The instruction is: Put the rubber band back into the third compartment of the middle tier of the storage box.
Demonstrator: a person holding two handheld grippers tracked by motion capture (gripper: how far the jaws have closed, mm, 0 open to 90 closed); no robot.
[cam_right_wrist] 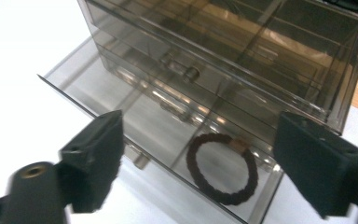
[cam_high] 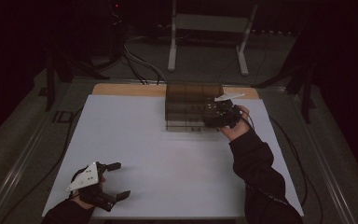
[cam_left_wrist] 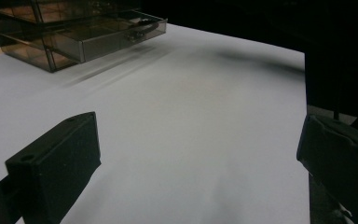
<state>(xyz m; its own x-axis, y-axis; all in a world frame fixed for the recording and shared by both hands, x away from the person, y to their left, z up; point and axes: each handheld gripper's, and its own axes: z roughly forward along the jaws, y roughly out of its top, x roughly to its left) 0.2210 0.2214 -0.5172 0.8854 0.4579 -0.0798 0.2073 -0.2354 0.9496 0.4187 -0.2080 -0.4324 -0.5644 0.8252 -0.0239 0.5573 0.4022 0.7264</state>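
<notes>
A brown hair tie (cam_right_wrist: 223,168) is seen lying flat in the pulled-out bottom drawer (cam_right_wrist: 121,100) of a smoky clear organizer (cam_high: 193,106) on the white bench (cam_high: 168,163). The right gripper (cam_right_wrist: 200,172) is held above it, jaws apart and empty. The left gripper (cam_high: 114,179) is rested at the near bench edge, jaws apart.

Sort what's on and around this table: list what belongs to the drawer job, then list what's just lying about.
In the job:
- hair tie, lying in the open drawer
- clear drawer organiser
- right hand-held gripper, jaws apart above the hair tie

Lying about:
- left hand-held gripper, open over the bare white table
- metal stand behind
- floor cables
</notes>
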